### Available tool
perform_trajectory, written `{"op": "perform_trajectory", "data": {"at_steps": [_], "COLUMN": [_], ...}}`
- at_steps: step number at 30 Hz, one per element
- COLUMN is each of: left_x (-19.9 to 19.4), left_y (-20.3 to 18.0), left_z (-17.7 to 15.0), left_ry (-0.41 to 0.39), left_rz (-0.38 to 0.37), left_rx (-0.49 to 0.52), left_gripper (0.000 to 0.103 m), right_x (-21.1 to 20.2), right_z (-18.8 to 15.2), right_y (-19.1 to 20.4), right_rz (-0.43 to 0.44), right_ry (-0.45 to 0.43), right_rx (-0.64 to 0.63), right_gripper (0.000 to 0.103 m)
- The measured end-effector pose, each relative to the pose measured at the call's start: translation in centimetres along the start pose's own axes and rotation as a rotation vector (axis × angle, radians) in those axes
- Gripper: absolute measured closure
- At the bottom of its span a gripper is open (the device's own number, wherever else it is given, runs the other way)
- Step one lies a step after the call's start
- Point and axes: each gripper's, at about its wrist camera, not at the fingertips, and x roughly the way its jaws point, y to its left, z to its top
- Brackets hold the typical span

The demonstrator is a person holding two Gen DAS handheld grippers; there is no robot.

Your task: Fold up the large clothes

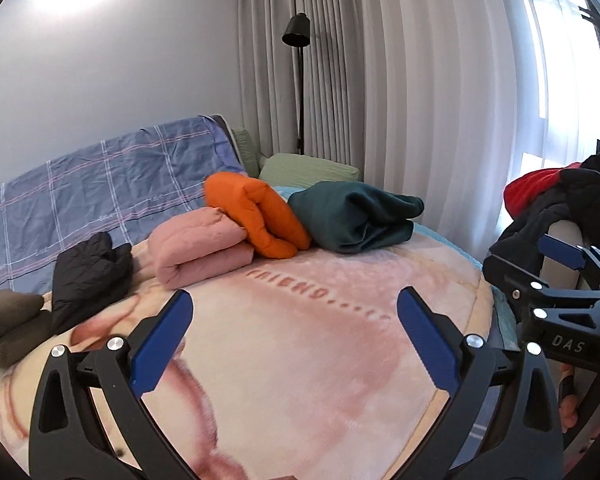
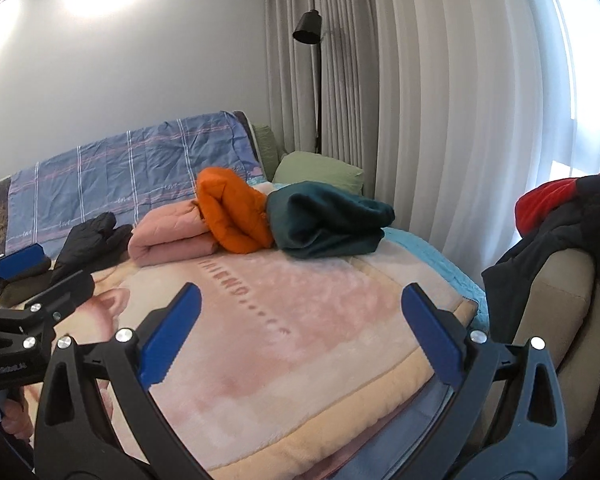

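Several folded garments lie in a row at the far side of the bed: an olive one [image 1: 8,324], a black quilted one [image 1: 92,272], a pink one [image 1: 200,248], an orange one [image 1: 256,212] and a dark teal one [image 1: 352,216]. A heap of unfolded black [image 2: 540,248] and red [image 2: 548,200] clothes hangs over an armchair at the right. My left gripper [image 1: 296,296] is open above the pink blanket [image 1: 300,360], nothing between its pads. Beside it, my right gripper [image 2: 302,292] is open and empty too, nearer the armchair heap.
A blue plaid cover [image 1: 100,184] drapes the headboard, with green pillows [image 1: 308,168] beside it. A black floor lamp [image 1: 298,80] and grey curtains [image 1: 420,100] stand behind the bed. The beige armchair [image 2: 560,300] is close at the right of the bed's corner.
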Motion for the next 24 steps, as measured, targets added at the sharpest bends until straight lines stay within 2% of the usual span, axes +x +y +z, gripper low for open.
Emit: {"op": "perform_trajectory", "data": {"at_steps": [10, 24], "left_x": [-2.3, -2.2], "left_y": [1.6, 1.7], "left_z": [-1.5, -2.1], "left_ry": [-0.017, 0.003], "left_rz": [-0.006, -0.007], "left_rx": [-0.011, 0.014], "left_gripper": [0.001, 0.001], "right_x": [-1.3, -0.6], "right_z": [-0.3, -0.7], "right_y": [2.3, 2.9], "right_rz": [-0.042, -0.047], "right_ry": [-0.004, 0.016], "right_rx": [-0.033, -0.039], "right_gripper": [0.002, 0.002]}}
